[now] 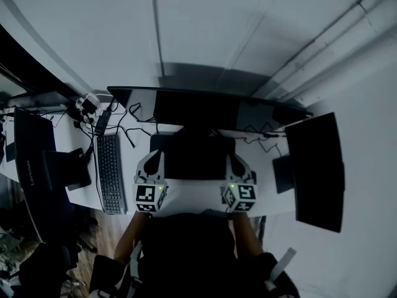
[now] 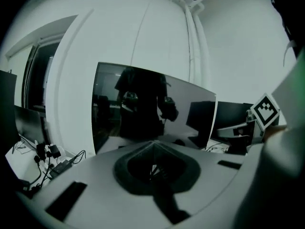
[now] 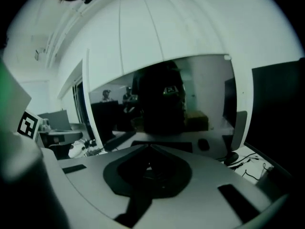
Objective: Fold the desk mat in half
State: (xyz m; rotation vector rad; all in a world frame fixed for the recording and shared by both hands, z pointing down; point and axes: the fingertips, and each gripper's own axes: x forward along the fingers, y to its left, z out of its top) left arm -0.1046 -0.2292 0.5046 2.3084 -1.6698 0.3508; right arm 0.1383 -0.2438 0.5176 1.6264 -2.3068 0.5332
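Hovering abreast: left gripper (image 1: 152, 156), right gripper (image 1: 234, 159)

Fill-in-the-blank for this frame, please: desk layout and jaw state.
In the head view, the black keyboard lies ___ of the black rectangular desk mat. The mat rests on a ___ desk. The jaws of the left gripper and the right gripper are both ___.
Missing: left; white; shut.
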